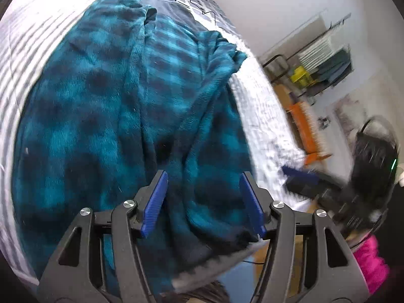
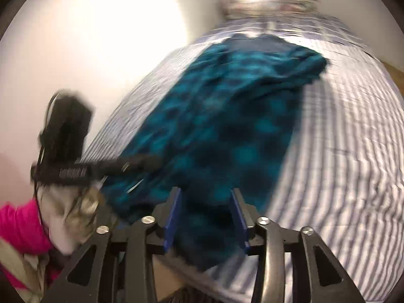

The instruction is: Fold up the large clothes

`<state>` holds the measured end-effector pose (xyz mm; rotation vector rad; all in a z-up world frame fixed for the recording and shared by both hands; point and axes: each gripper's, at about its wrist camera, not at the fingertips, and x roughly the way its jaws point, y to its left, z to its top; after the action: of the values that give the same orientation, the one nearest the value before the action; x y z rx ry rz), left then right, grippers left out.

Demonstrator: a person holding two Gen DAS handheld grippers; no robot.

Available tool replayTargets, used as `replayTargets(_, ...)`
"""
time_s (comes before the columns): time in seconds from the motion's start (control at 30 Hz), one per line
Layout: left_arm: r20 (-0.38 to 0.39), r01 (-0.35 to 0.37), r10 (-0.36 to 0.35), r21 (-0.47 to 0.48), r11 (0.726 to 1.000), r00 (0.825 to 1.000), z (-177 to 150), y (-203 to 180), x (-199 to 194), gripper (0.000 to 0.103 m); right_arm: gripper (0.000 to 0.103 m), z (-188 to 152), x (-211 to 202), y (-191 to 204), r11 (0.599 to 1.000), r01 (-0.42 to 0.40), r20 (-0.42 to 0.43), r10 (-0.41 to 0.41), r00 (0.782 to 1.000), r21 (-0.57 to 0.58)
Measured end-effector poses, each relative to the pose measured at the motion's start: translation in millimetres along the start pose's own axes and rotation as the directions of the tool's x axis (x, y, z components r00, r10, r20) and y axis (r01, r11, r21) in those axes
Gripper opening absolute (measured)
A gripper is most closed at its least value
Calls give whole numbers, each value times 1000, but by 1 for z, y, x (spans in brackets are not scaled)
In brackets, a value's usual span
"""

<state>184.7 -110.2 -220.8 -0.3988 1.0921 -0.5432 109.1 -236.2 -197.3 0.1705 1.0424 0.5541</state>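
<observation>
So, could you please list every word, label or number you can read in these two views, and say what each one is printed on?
None can be read.
White lettering on the black bar of the other gripper, right wrist view: too blurred to read.
Teal checked garment, striped bed cover, left gripper, right gripper: no text shows.
Shelf clutter in the left wrist view: too blurred and small to tell.

Striped bed (image 1: 30, 58), teal checked fleece garment (image 1: 106, 96) spread on it
</observation>
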Motion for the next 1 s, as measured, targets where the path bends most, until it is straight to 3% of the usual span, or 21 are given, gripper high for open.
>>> replayTargets(0.03, 7, -39, 39, 34, 999, 999, 1, -3, 6, 60, 49, 6, -1, -11, 999, 17, 19, -17, 1000, 35)
replayTargets(0.13, -19, -67, 69, 83, 994, 997, 3, -4, 22, 60, 56, 30, -4, -38, 994, 32, 73, -40, 997, 109)
replayTargets(0.2, -38, -78, 82, 94, 992, 996, 3, -3, 31, 60, 70, 48, -5, -52, 989, 10, 109, -27, 994, 148)
replayTargets(0.3, -66, -66, 74, 117, 991, 995, 3, -4, 40, 60, 74, 80, 3, -80, 970, -36, 166, -5, 986, 242)
replayTargets(0.4, -94, -45, 59, 144, 989, 994, 1, -7, 48, 42, 74, 110, 16, -107, 941, -73, 205, 3, 979, 331)
replayTargets(0.47, -117, -33, 50, 144, 989, 992, 0, -6, 52, 20, 74, 124, 26, -124, 919, -72, 222, -17, 975, 389)
replayTargets(0.53, -138, -4, 20, 115, 993, 990, 0, -2, 55, 13, 74, 137, 38, -141, 888, -72, 236, -42, 971, 454)
replayTargets(0.67, -147, 32, -19, 90, 995, 989, 1, -1, 54, 9, 82, 157, 65, -167, 842, -26, 231, -118, 966, 538)
replayTargets(0.77, -151, 60, -48, 78, 995, 987, 5, -3, 56, 8, 82, 164, 87, -184, 802, -25, 214, -130, 968, 597)
replayTargets(0.83, -149, 68, -55, 85, 994, 987, 5, -5, 55, 8, 79, 168, 103, -197, 769, -53, 218, -114, 969, 637)
replayTargets(0.87, -147, 68, -54, 90, 994, 988, 5, -6, 55, 8, 73, 170, 108, -200, 761, -67, 221, -103, 970, 645)
replayTargets(0.93, -148, 80, -67, 87, 993, 987, 5, -7, 55, 8, 51, 181, 117, -202, 763, -103, 229, -60, 972, 638)
replayTargets(0.97, -149, 87, -74, 80, 993, 986, 5, -6, 55, 7, 33, 188, 120, -197, 778, -101, 216, -46, 975, 620)
replayTargets(1.0, -151, 92, -80, 72, 993, 985, 6, -6, 56, 7, 24, 192, 120, -192, 792, -91, 209, -47, 977, 604)
